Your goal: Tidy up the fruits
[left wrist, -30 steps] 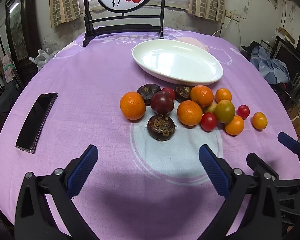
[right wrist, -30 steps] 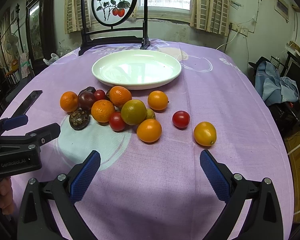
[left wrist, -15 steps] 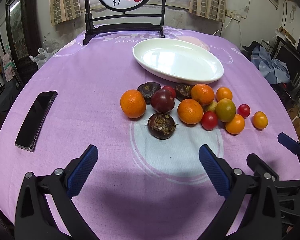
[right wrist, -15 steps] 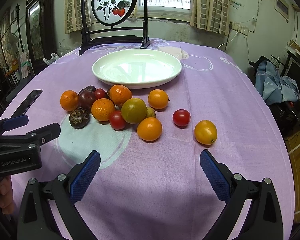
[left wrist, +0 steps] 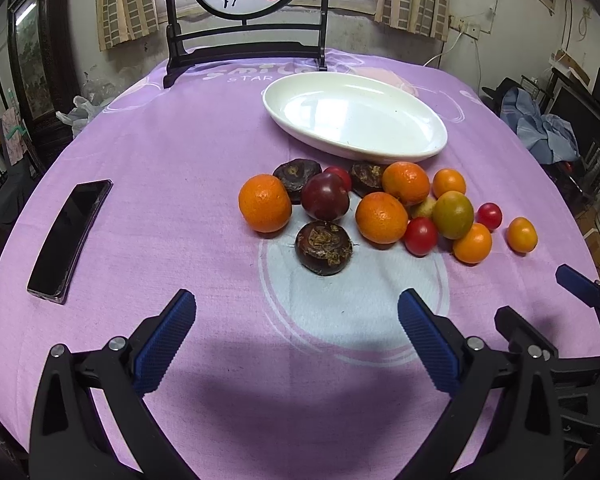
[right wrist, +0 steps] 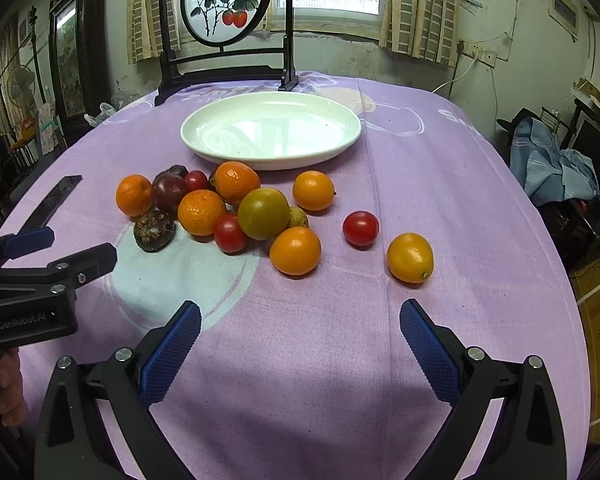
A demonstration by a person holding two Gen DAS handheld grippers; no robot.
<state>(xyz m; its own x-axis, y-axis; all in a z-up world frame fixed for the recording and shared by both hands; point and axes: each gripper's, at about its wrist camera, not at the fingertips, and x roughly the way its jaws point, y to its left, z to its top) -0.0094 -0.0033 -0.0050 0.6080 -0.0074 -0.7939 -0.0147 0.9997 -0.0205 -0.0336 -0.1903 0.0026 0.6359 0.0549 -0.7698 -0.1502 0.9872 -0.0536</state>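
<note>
- Purple tablecloth [left wrist: 160,168] fills the left wrist view; left gripper [left wrist: 296,316] hangs over it with jaws spread wide, nothing between the blue pads [left wrist: 166,336].
- Fruit pile sits ahead of that gripper, between it and the white oval plate [left wrist: 428,152]; the plate holds no fruit.
- Nearest fruit is a dark brown wrinkled one [left wrist: 324,247], on the pale circle printed on the cloth.
- Behind it: a mandarin [left wrist: 265,203] to the left, a dark red plum [left wrist: 325,196] touching it, another mandarin [left wrist: 381,217] to the right.
- Black phone [left wrist: 70,236] lies flat, well left of the pile.
- Right gripper's fingers [left wrist: 576,285] poke in at the right edge.
- Right wrist view: right gripper [right wrist: 300,320] also wide open, empty, above bare cloth.
- Ahead of it: an orange kumquat [right wrist: 410,257] lies alone, apart from the pile; a cherry tomato [right wrist: 361,228] just left of it, also apart.
- Green-orange citrus [right wrist: 263,213] sits mid-pile, touching a red tomato [right wrist: 230,232].
- White plate [right wrist: 204,148] behind the pile, in front of a round painted screen [right wrist: 224,0] on a dark stand.
- Left gripper body [right wrist: 32,292] enters at left edge, a hand [right wrist: 6,384] under it.
</note>
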